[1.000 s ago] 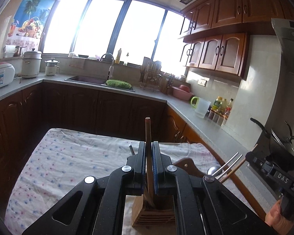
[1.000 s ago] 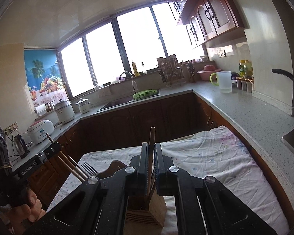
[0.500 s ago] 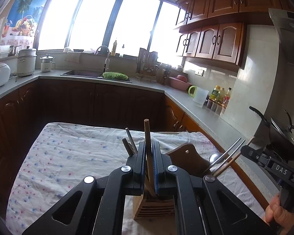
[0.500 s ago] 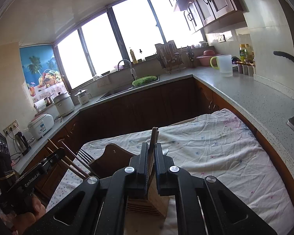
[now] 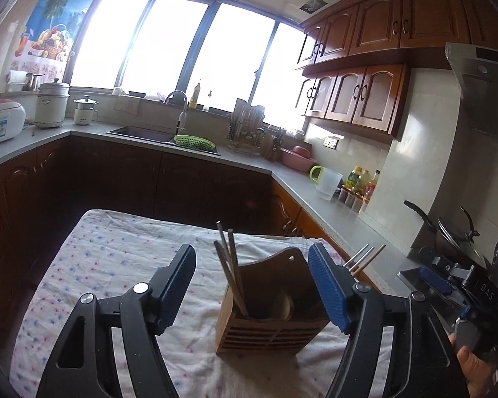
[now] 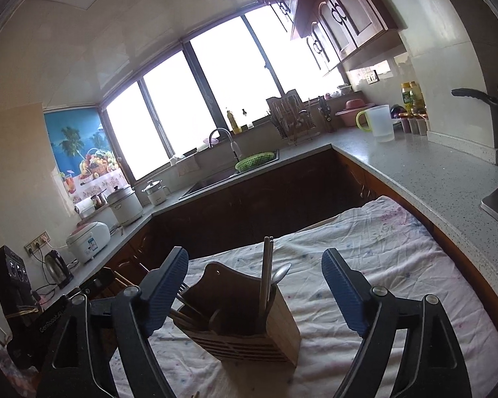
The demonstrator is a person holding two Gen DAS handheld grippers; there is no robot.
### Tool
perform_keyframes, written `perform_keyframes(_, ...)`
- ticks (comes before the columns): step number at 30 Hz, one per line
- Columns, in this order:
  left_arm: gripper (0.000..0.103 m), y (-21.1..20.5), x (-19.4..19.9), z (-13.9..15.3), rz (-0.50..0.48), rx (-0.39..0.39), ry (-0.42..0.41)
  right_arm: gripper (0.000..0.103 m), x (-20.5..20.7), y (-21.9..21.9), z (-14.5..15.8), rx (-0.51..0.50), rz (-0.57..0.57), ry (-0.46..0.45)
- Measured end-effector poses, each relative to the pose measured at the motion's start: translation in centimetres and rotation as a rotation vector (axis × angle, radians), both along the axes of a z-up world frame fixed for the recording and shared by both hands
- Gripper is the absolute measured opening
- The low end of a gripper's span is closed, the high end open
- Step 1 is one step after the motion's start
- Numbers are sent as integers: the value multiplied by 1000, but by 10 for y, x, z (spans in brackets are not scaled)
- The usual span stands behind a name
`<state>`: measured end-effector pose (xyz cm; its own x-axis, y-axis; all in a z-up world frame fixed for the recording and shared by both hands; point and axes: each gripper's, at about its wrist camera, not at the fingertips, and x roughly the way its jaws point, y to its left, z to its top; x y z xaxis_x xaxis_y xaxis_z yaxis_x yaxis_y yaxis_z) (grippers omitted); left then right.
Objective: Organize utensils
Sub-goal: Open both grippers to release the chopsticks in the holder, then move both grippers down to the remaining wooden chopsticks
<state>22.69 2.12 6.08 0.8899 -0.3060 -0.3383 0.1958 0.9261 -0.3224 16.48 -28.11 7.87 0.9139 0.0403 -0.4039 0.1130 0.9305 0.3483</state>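
Left view: left gripper (image 5: 251, 284) jaws are opening, nothing pressed between them. The holder (image 5: 270, 311) stands on the clothed counter (image 5: 116, 265) at lower centre, chopsticks (image 5: 230, 272) leaning upright in its left compartment, apparently released to rest there.

Right view: right gripper (image 6: 255, 290) jaws likewise opening, empty. Its chopsticks (image 6: 266, 277) stand beside a spoon (image 6: 280, 272) in the holder's right compartment.

Black plastic left gripper (image 5: 251, 283) and right gripper (image 6: 255, 288), each with silver round screws. Blue ribbed pads (image 5: 328, 293) inside the jaws. White lettering on the housings.
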Motion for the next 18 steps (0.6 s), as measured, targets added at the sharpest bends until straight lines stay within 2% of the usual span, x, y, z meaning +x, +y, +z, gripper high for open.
perform_keyframes(5,74,10,-35,-15,25,7,50,92,-27,1,-13,22,-5,24)
perform_keyframes(10,74,21,-66,-38,42,2,145,92,-53,4,-37,49,-9,86)
perform_keyframes(18,73,25,-83,-61,87,43,264,92,-84,13,-78,63,-7,178)
